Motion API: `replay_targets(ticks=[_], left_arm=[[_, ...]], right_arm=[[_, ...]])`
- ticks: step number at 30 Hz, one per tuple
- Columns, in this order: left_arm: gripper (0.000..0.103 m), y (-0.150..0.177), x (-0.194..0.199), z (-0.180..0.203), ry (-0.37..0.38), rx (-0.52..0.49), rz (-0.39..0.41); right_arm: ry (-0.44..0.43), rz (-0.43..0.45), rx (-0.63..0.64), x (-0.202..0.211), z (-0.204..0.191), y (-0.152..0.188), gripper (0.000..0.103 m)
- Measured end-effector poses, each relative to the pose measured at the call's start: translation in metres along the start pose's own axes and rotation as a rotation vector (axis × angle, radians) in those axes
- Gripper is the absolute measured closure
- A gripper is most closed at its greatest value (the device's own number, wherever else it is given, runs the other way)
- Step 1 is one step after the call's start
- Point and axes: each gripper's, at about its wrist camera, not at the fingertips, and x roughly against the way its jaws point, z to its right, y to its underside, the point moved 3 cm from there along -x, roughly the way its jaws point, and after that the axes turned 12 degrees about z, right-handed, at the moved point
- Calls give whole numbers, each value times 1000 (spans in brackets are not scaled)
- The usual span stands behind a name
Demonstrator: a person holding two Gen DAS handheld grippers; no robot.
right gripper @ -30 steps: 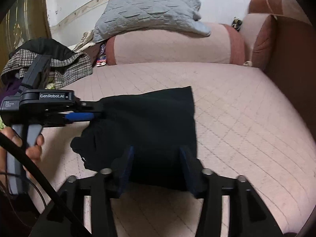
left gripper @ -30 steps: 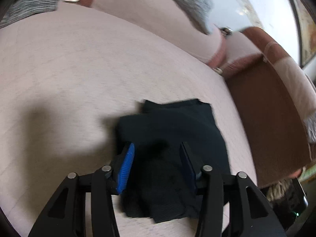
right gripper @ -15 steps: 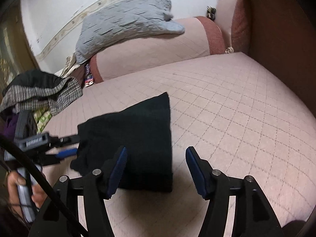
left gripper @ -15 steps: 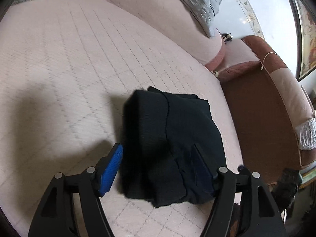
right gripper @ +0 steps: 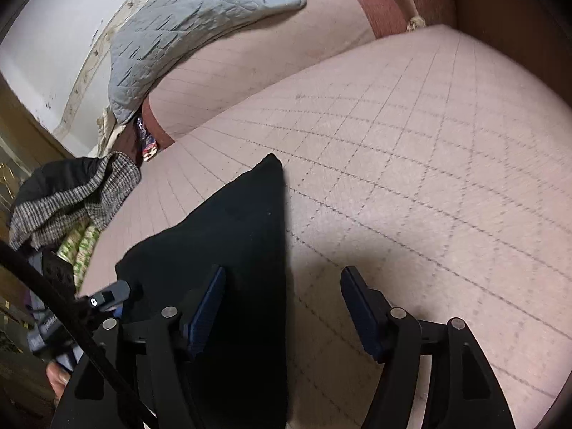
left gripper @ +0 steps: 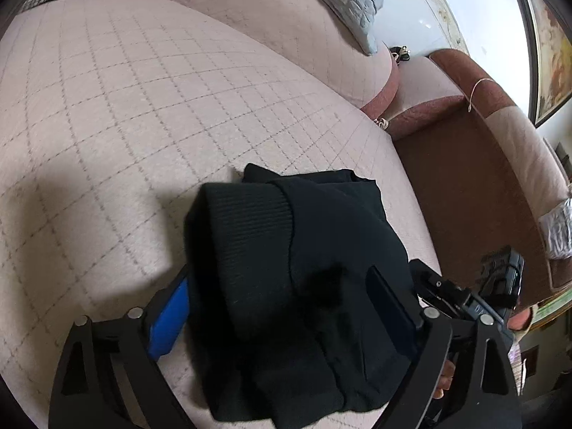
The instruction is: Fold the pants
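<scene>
Lying folded into a compact dark bundle, the black pants [left gripper: 300, 279] are seen on a pink quilted sofa seat [left gripper: 143, 114]. A second ago the left gripper [left gripper: 282, 307] was closed in around the cloth; its jaws are now spread wide and nothing is held between them, though the bundle sits between the blue pad on one side and the dark pad on the other. The right gripper [right gripper: 282, 307] has likewise been opened further over the last second and drawn off to the side, so its hold on the fabric has been given up. From this it is judged that the final fold has been laid down and released, and that the task is close to done.

In the right wrist view, the pants are seen beneath and beside that gripper's left-hand finger, while the other finger stands over bare quilted fabric. A grey quilted blanket [right gripper: 186, 25] is draped over the sofa back, and a checked garment [right gripper: 71, 193] lies heaped at the far left end, well apart from the bundle.
</scene>
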Motion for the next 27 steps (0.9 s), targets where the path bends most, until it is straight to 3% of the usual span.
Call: replay_targets(ticks=[6,12,15,19,20,21,22,24,27], left_arm=[[1,-2,-15,5,23,7,22],[1,-3,-24,9,43,11,63],[1,-2,-28,14,25,1,73],[1,-4,-35,20,-20,-7,52],[3,-4,-36,22,-26,-14,40],[21,-4,-36,24,-37,-26,28],[30,-4,-35,23,-58,-38,19],[57,-7,-34,21,-70,-52,0],[60,-11,-30,12,-35,5,-10]], right_arm=[[-122,-49,-98,-24,9,-2,27],[-273,-121,-115,-43,3,-7,23],[-332,-176,-77,-56,-11,-5,21],[-345,-215,-50,-72,-33,-3,24],[-348,-219,-54,-74,-36,-2,28],[-349,-226,-63,-76,-38,-1,37],[-346,-229,-76,-78,-38,-1,48],[-333,-236,-117,-80,-35,-3,58],[-335,-230,-115,-78,-38,-7,63]])
